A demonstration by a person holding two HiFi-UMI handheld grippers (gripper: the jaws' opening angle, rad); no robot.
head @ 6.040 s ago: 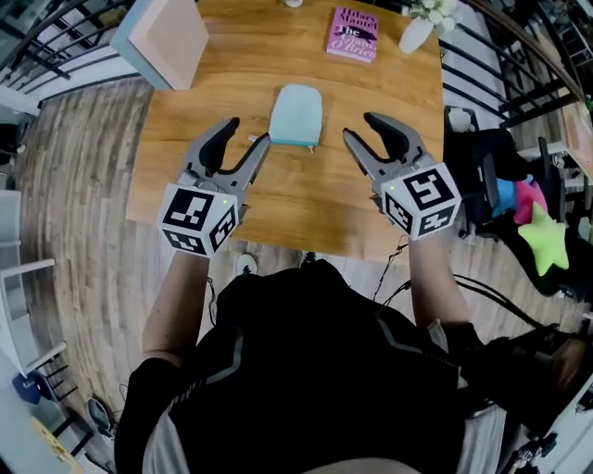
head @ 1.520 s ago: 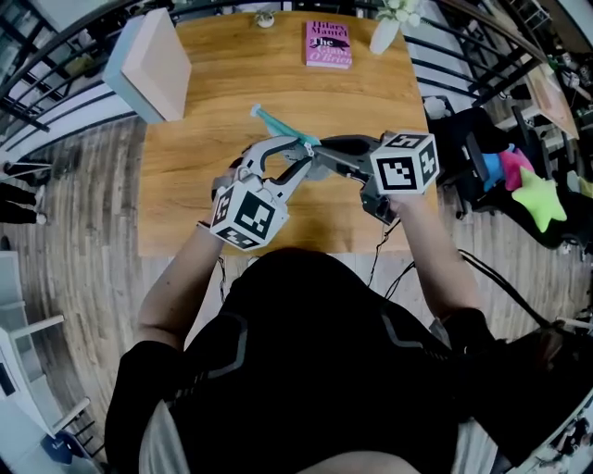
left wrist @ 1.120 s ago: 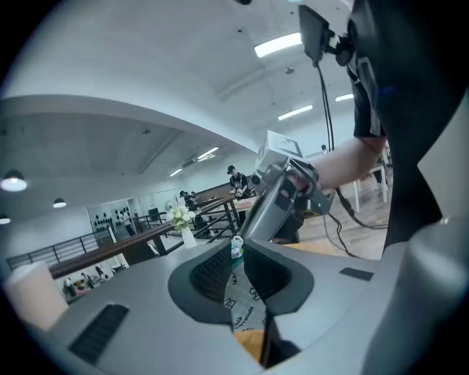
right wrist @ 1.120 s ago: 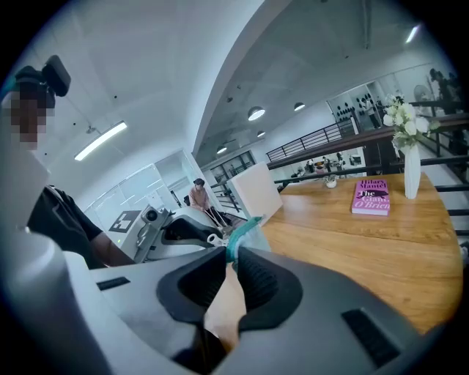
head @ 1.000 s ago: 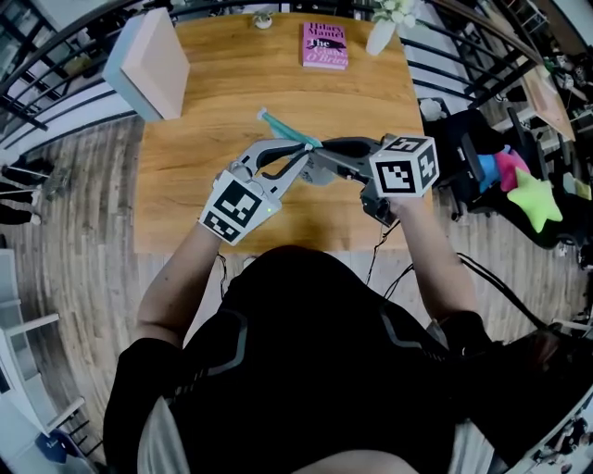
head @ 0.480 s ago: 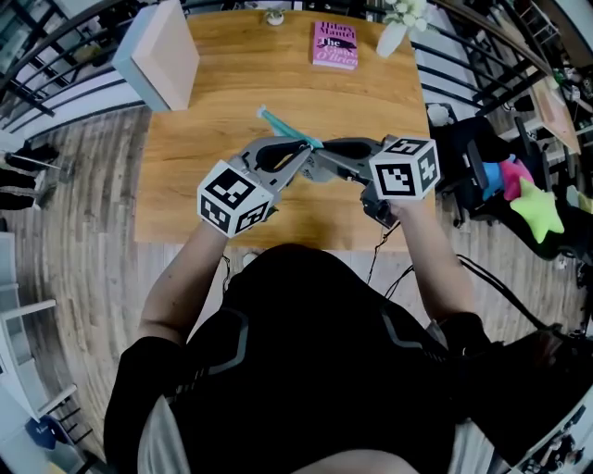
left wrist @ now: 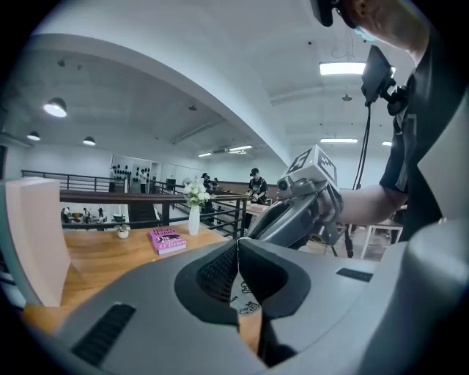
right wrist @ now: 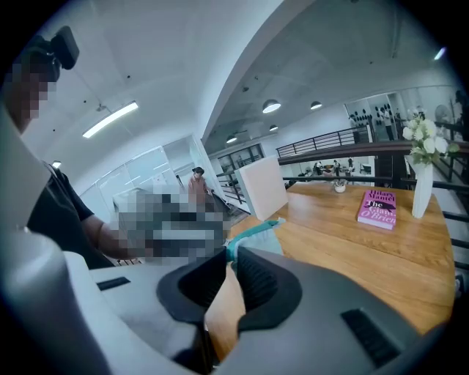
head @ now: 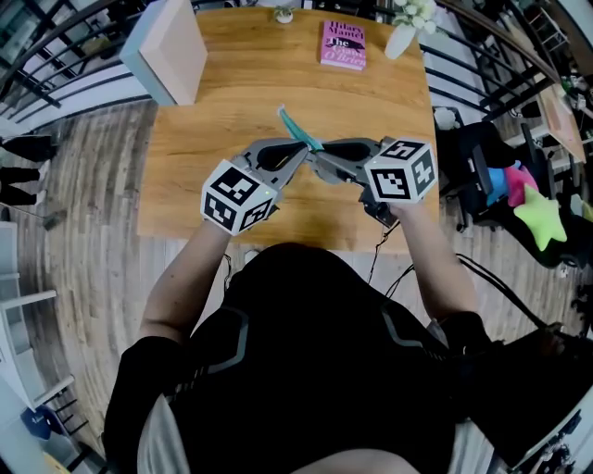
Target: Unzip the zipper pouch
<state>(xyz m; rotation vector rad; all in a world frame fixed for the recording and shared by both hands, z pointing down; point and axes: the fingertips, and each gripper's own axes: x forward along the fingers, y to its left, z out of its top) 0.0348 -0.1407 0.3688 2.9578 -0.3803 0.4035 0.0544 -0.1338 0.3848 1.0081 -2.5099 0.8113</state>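
Note:
The teal zipper pouch (head: 295, 125) is held up above the wooden table (head: 213, 139), seen edge-on and sticking up to the far left. My right gripper (head: 317, 154) is shut on its near corner; in the right gripper view the teal fabric (right wrist: 258, 236) shows just past that gripper's (right wrist: 229, 253) pads. My left gripper (head: 303, 153) meets it tip to tip from the left. Its jaws (left wrist: 236, 247) are pressed together on a thin pale sliver at the pouch's edge, seemingly the zipper pull. The pouch is hidden in the left gripper view; the right gripper (left wrist: 297, 212) shows beyond.
At the table's far edge lie a pink book (head: 344, 44) and a white vase with flowers (head: 408, 23). A tall pale box (head: 171, 51) stands at the far left corner. A chair with bright plush toys (head: 533, 208) is right of the table. Railings ring the platform.
The left jaws have closed at the pouch's near end. The pouch has tipped more upright and shifted slightly right. The right gripper has kept its hold.

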